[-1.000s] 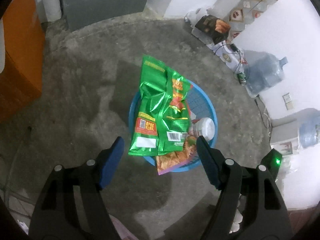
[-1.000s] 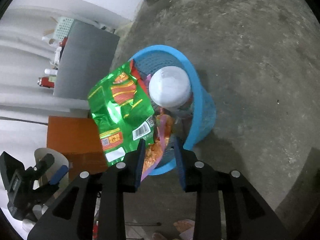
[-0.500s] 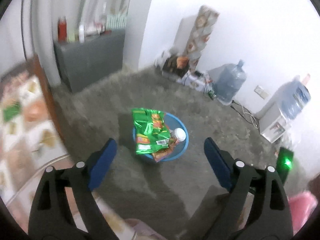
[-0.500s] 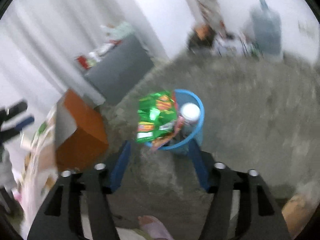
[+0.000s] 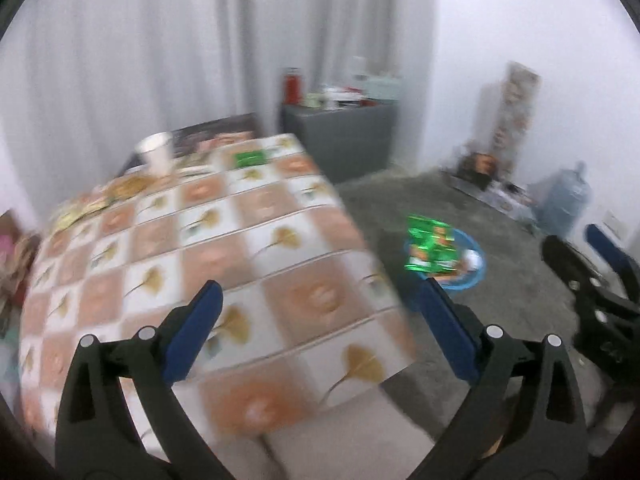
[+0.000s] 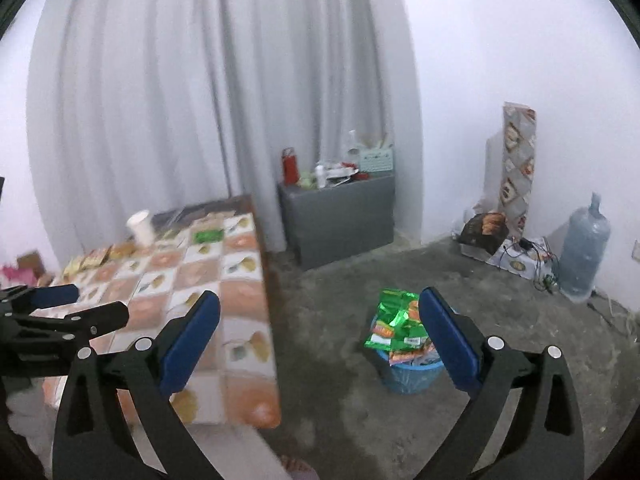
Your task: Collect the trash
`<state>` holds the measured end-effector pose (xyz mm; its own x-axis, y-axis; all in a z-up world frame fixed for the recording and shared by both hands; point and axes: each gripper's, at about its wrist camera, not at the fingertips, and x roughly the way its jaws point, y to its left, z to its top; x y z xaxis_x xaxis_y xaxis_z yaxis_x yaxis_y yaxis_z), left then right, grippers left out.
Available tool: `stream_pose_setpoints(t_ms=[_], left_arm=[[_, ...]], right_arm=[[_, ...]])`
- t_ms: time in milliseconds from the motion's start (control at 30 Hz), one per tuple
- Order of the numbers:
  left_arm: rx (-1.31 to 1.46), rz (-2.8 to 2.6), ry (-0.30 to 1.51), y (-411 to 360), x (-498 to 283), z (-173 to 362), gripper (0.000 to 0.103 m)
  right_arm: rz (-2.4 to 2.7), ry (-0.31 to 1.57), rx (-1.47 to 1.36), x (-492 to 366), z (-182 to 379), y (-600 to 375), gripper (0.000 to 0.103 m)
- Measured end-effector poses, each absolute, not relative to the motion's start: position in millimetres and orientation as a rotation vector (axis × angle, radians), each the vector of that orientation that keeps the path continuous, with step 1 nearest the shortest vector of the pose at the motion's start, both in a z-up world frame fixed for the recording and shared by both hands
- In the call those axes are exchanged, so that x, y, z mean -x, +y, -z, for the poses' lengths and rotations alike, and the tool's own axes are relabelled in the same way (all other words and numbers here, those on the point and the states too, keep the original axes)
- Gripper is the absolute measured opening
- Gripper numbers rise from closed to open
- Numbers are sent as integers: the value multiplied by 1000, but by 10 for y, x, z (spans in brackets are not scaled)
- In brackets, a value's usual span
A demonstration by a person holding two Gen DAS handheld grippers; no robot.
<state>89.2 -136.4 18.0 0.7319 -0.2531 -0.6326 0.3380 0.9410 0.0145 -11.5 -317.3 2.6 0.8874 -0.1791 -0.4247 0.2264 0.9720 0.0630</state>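
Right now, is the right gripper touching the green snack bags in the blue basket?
Apart. The right wrist view shows the right gripper open and empty, raised well back from the green snack bags in the blue basket.

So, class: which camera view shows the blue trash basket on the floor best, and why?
The right wrist view: the blue trash basket stands sharp, its side wall visible, green snack bags spilling over its rim. In the left wrist view the basket is blurred, showing little beyond its rim.
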Motion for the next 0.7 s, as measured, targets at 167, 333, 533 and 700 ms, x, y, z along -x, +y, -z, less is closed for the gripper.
stream_pose_setpoints(t_ms=[167, 333, 533, 700], left_arm=[[-155, 178, 684, -1098, -674, -89, 94], [-91, 129, 768, -942, -622, 100, 94], [-85, 76, 796, -900, -565, 219, 94], [-79, 55, 782, -922, -534, 219, 94]], right_arm=[[211, 553, -8, 222, 44, -2841, 97], [234, 646, 10, 258, 131, -2686, 97], [256, 728, -51, 224, 297, -2766, 97], [276, 757, -46, 216, 349, -2840, 97]])
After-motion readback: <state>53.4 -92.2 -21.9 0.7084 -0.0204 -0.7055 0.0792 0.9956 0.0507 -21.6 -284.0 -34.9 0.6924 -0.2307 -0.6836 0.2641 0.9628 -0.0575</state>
